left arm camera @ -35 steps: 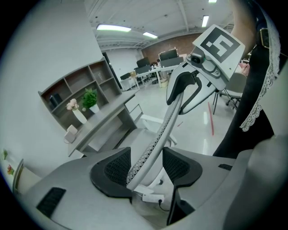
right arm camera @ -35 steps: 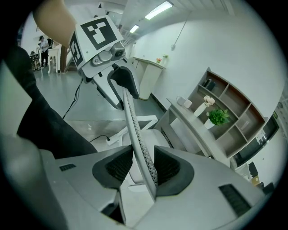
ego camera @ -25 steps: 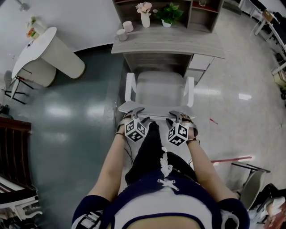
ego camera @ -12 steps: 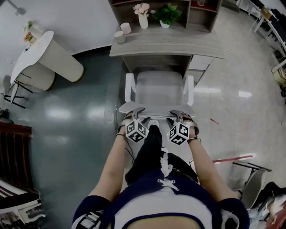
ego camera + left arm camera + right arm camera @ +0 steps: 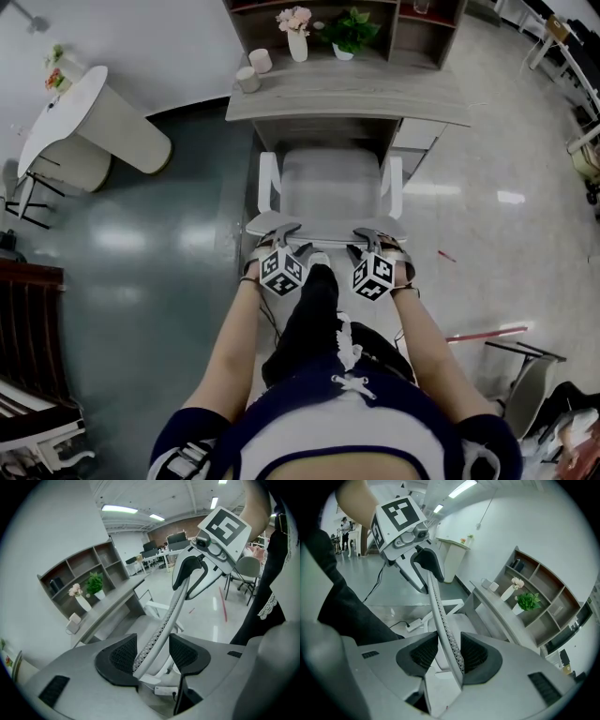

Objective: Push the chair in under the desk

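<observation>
The chair (image 5: 330, 187) stands just in front of the desk (image 5: 375, 94), facing it; the left claw (image 5: 281, 234) and right claw (image 5: 373, 236) sit over the top of its back (image 5: 161, 625); both claws are open, with the thin back between their jaws, not squeezed

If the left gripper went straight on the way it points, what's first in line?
The white mesh chair backrest: its top edge sits between the left gripper's open tongs, so it would bear on that at once. Past it, likely the pale chair seat.
</observation>
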Demonstrator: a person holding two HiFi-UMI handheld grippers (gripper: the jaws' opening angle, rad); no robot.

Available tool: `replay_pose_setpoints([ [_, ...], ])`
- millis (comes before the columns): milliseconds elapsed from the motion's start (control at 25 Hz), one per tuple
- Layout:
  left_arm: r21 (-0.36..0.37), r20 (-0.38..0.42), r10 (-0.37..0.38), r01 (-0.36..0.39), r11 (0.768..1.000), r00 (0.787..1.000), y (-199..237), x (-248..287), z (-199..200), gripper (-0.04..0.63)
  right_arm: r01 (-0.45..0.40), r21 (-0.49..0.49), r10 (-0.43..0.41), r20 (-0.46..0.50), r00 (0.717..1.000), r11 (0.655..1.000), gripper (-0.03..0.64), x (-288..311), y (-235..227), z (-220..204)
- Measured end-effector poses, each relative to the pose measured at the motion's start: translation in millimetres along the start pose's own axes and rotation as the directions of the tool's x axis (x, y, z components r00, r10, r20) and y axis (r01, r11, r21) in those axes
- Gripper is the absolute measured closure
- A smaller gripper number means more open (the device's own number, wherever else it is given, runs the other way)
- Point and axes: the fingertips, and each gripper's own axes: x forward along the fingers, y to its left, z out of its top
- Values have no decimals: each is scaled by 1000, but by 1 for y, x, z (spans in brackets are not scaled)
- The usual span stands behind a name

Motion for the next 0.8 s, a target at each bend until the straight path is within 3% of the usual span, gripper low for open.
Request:
replay_pose_setpoints([
  [800,-8,10,5,-5,1000,1000,28,16,9,376,7,-3,-7,2,1000,1000,472,17,-30,4],
])
